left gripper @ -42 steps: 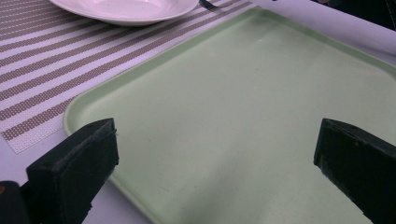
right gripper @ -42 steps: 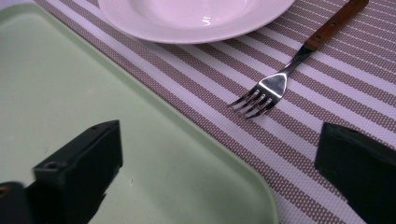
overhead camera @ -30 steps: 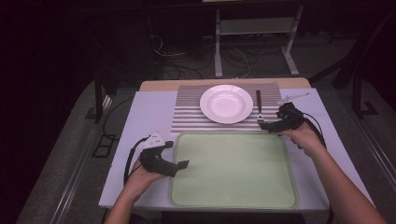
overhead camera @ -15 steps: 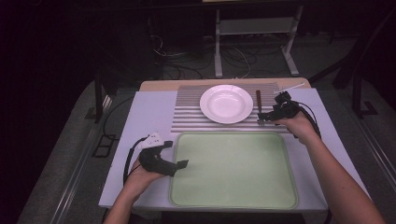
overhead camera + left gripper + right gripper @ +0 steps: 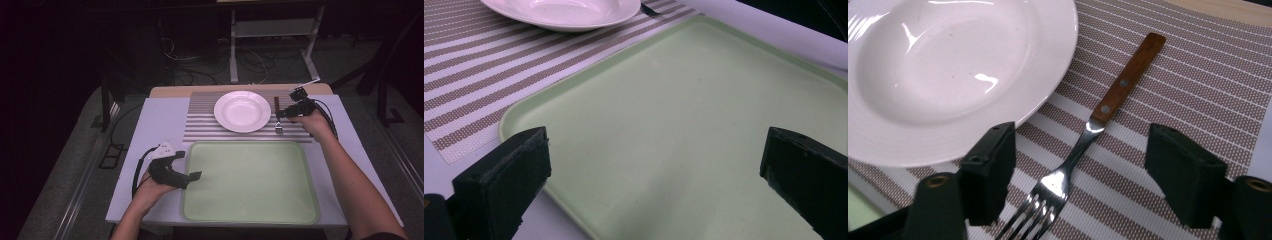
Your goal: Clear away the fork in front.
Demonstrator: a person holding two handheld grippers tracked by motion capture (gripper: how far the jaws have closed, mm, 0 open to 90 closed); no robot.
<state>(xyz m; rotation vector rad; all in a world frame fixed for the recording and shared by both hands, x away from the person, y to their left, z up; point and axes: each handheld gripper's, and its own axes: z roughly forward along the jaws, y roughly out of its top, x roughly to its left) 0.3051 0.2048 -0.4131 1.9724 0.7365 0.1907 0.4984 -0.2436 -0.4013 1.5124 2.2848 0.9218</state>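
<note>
High view first: my right tool (image 5: 283,113) sits at the far right of the desk (image 5: 159,120), over the striped placemat (image 5: 200,120), just beside the fork (image 5: 278,116). Its jaws have just been closing and now stand half open, one on each side of the fork, and neither pad presses on it. From the right gripper view the fork (image 5: 1088,150) lies flat on the placemat (image 5: 1198,75), its wooden handle pointing away and its tines toward me, just right of the white plate (image 5: 948,80); whether it touches the rim I cannot tell. The metal neck runs between my jaws, nearer the left one.

My left tool (image 5: 192,176) rests at the near left, its tip over the left edge of the pale green tray (image 5: 250,185). In the left gripper view its jaws stand wide with nothing between them, bare tray (image 5: 684,130) ahead.
</note>
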